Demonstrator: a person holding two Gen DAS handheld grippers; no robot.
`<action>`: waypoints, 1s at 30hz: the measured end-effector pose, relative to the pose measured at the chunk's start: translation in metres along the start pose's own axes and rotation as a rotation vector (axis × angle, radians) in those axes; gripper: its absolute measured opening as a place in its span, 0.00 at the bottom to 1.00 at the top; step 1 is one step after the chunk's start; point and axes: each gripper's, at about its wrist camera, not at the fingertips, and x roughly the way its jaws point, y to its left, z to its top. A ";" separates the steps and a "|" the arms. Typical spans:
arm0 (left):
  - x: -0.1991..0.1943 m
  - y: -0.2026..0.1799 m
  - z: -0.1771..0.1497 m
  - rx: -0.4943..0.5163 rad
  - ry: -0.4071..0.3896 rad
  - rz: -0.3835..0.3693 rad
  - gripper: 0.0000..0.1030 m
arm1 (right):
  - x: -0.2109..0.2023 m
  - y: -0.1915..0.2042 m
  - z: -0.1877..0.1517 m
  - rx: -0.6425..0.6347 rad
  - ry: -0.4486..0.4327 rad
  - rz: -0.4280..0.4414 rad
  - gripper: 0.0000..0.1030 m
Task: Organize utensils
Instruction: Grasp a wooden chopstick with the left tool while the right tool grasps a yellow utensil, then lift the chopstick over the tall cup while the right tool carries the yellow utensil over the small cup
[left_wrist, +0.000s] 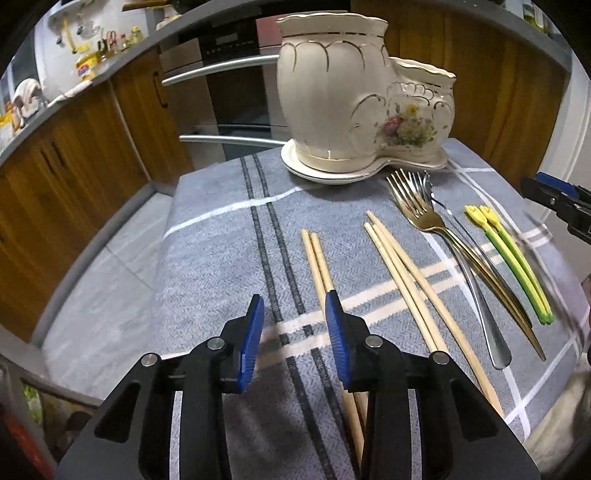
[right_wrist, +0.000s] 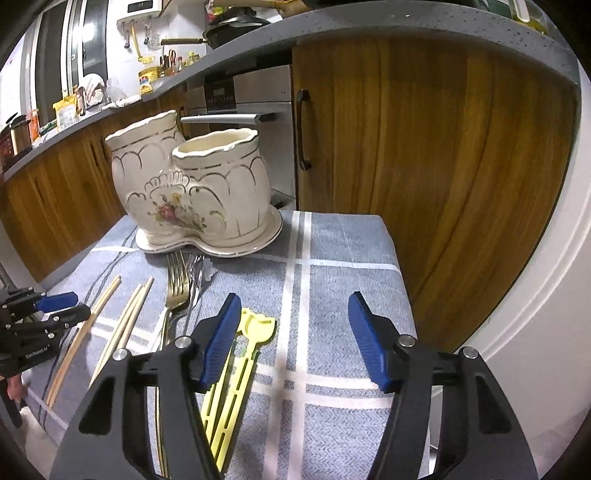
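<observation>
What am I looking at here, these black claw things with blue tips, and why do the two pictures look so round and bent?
Those are two hand-held grippers, one in each of a person's hands, with no robot arm. Each carries a wide-angle camera looking along its fingers, which bends the picture. One picture is from the left gripper, the other from the right gripper. Both are open and hold nothing.

On the grey striped cloth stands a cream ceramic holder with two openings, on its own tray. In front of it lie wooden chopsticks, some forks and a spoon piled together, and two yellow-green plastic utensils. Kitchen cabinets are behind. None of the utensils is in the holder yet.
</observation>
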 end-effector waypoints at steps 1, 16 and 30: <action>0.001 0.000 0.001 0.001 0.000 -0.008 0.35 | 0.001 0.001 -0.001 -0.007 0.009 0.002 0.58; 0.007 0.003 0.003 0.008 0.017 -0.046 0.27 | 0.021 0.018 -0.025 -0.097 0.186 0.057 0.32; 0.011 0.009 0.009 -0.017 0.002 -0.076 0.05 | 0.027 0.015 -0.023 -0.068 0.147 0.089 0.09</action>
